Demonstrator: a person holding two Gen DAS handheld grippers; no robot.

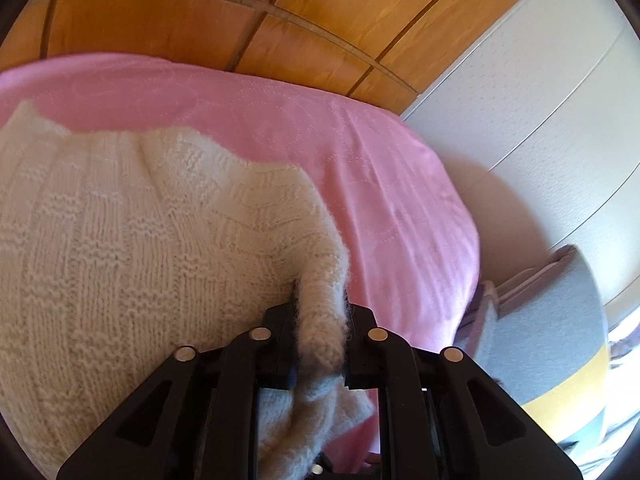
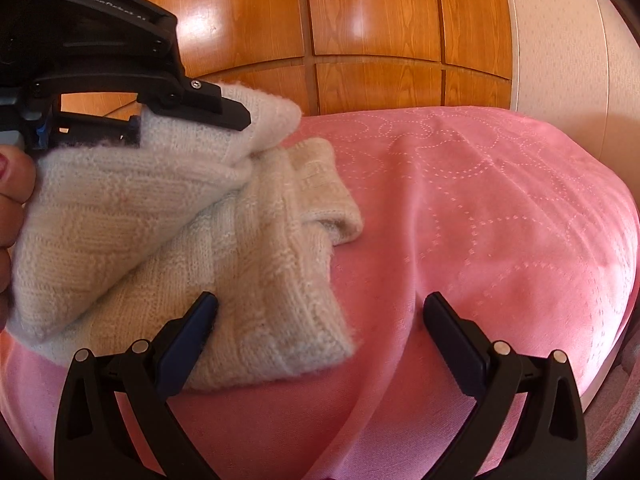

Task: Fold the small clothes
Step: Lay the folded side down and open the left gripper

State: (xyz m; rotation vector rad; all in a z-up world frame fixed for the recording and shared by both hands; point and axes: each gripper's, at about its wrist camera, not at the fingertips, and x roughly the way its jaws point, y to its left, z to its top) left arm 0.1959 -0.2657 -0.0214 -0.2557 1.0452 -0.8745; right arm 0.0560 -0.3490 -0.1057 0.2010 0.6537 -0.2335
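I count one cream knitted garment (image 2: 224, 248) ahead of my right gripper (image 2: 320, 312), lying on one pink bedspread (image 2: 500, 208). Two grippers: that one and my left gripper (image 1: 320, 300). Right of the left one, one grey-and-yellow cushion (image 1: 560, 328).

A home bedroom: pink quilted bedspread (image 2: 480, 208), wooden wardrobe doors (image 2: 360, 20).

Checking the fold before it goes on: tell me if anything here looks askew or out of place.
Nothing damaged. The cream knit sweater lies bunched and crooked on the pink bedspread, one end rolled into a lump. The left tongs pinch a raised part of it; the right tongs hang open beside it.
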